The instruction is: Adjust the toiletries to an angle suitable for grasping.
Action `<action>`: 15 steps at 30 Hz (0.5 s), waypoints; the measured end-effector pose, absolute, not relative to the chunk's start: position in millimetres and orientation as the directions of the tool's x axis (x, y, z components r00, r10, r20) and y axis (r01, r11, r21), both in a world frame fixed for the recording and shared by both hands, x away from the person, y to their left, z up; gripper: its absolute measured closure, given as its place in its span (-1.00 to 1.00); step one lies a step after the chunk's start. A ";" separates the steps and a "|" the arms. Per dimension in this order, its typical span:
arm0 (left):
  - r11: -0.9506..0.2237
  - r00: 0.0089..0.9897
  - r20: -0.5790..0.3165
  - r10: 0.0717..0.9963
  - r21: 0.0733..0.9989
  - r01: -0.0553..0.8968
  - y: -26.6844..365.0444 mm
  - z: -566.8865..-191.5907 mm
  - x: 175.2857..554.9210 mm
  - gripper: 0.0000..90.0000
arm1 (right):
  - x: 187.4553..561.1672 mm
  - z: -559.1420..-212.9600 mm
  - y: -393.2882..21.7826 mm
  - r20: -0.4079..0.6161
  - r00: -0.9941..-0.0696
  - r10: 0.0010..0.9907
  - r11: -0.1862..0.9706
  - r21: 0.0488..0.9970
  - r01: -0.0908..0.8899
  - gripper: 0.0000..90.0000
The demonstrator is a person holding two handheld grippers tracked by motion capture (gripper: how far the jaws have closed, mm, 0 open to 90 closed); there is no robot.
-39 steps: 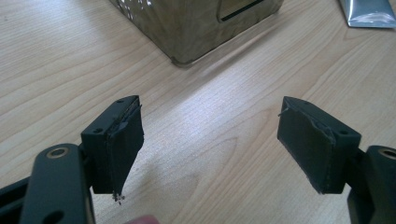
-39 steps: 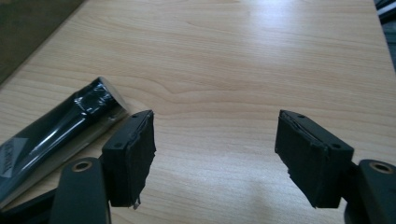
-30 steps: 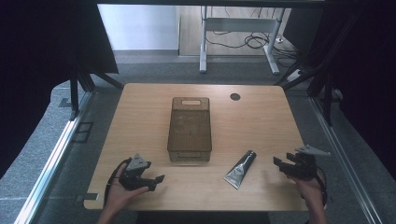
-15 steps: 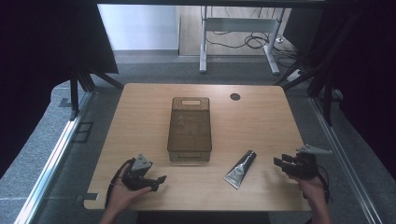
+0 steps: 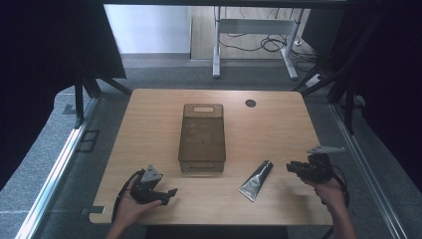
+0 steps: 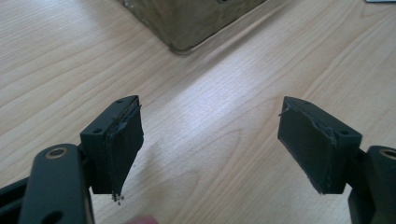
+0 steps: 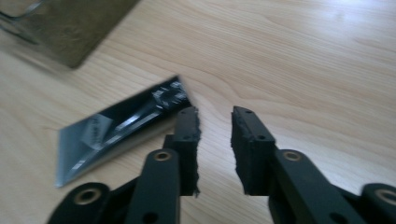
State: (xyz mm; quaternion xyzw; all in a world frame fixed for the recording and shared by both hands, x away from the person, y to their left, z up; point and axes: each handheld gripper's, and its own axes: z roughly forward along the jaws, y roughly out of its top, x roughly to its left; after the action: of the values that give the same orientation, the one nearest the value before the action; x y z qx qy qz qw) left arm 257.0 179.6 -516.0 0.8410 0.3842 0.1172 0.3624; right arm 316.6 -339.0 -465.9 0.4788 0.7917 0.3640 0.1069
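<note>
Pale wood table (image 5: pixel 149 129) with a smoky translucent box (image 5: pixel 202 138) at its middle, lid on. A silver tube (image 5: pixel 256 180) lies flat just off the box's near right corner — slanted, apart from it. The right gripper (image 5: pixel 292 167) hovers just beyond the tube, jaws a narrow gap apart, holding nothing. The left gripper (image 5: pixel 170 194) sits near the box's near left corner — jaws spread wide, empty

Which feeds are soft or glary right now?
Right gripper view: tube and box corner motion-blurred, glare on the tube's crimped end. Left gripper view: jaws sharp, box corner soft, bright sheen on the table. High view: dim, dark surroundings.
</note>
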 end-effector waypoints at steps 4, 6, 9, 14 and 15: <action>-0.422 0.677 -0.103 0.729 0.712 0.562 180.7 -511.6 254.3 -0.50 | 321.1 -459.1 -325.0 0.179 -0.548 0.817 0.315 0.659 0.684 0.77; -0.418 0.683 -0.111 0.722 0.717 0.558 180.2 -509.8 253.3 -0.50 | 322.7 -457.4 -316.0 0.170 -0.564 0.808 0.346 0.639 0.687 0.79; -0.438 0.688 -0.080 0.721 0.717 0.543 176.3 -505.3 250.6 -0.50 | 326.2 -455.7 -302.8 0.159 -0.592 0.790 0.390 0.614 0.686 0.86; -0.428 0.681 -0.086 0.727 0.719 0.548 178.4 -506.0 251.3 -0.50 | 331.1 -451.2 -286.6 0.147 -0.621 0.770 0.440 0.582 0.683 0.98; -0.423 0.680 -0.090 0.728 0.721 0.549 178.2 -505.7 251.2 -0.50 | 332.3 -449.9 -283.1 0.146 -0.627 0.765 0.450 0.577 0.682 0.99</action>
State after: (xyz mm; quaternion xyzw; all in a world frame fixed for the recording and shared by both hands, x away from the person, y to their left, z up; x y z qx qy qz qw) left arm 251.2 178.2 -505.7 0.8351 0.3822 0.1189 0.3772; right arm 332.3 -283.1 -449.9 0.4262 0.8486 0.3059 0.0679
